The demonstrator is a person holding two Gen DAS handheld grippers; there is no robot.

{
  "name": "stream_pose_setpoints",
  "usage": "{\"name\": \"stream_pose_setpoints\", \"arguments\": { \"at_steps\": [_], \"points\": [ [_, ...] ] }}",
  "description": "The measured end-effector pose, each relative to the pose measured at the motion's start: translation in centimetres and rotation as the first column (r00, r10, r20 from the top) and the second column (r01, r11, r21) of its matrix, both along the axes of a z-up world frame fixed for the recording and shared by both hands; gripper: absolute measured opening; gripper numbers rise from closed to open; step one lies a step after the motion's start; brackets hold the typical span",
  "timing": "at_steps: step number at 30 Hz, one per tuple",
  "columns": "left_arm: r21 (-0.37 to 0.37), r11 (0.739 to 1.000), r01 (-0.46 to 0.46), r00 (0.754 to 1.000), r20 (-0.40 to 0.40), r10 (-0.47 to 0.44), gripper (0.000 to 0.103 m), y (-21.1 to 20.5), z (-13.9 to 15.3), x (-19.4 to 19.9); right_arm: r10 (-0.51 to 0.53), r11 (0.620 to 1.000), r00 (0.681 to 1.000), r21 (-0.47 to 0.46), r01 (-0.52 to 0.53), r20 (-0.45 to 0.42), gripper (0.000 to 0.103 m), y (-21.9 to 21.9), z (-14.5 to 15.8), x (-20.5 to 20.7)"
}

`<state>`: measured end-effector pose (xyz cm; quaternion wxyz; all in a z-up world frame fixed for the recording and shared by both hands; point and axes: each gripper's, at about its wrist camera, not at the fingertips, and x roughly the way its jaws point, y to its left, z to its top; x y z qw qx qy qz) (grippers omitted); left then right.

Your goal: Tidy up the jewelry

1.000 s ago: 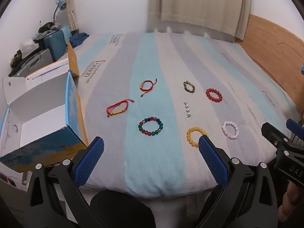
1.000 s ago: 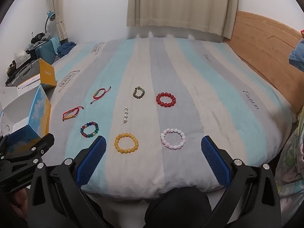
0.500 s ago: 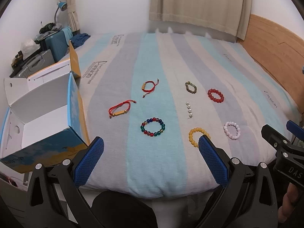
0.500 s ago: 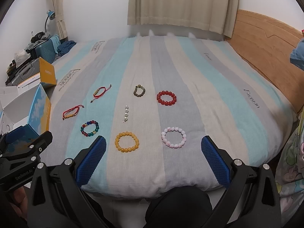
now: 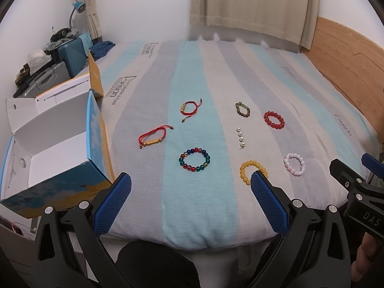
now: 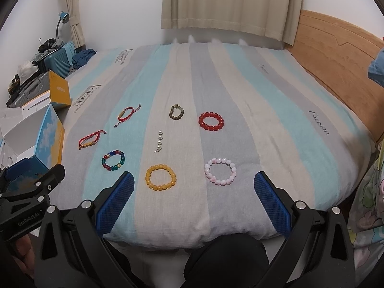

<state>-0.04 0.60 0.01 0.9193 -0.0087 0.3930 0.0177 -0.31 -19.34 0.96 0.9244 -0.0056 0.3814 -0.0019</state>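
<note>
Both the left gripper [image 5: 190, 193] and the right gripper [image 6: 194, 192] hang over the near edge of the striped bed [image 6: 283, 110] with jaws spread wide and nothing between them. On the cover lie two red cord bracelets [image 5: 153, 137], a multicoloured bead bracelet [image 5: 194, 159], a pearl strand [image 6: 159, 140], and olive [image 6: 177, 112], red [image 6: 211, 121], yellow [image 6: 160, 177] and pink bead bracelets [image 6: 220, 171], all apart. An open cardboard box [image 5: 50, 144] stands at the bed's left side.
</note>
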Motion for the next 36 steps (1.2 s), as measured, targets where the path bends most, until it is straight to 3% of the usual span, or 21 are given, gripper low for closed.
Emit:
{"name": "stream_pose_setpoints", "arguments": {
  "at_steps": [36],
  "points": [
    [-0.004, 1.0, 0.0, 1.0, -0.015, -0.001, 0.097, -0.36, -0.27, -0.07, -0.003, 1.0, 1.0, 0.002, 0.003, 0.003, 0.096, -0.09, -0.13, -0.15]
  ]
}}
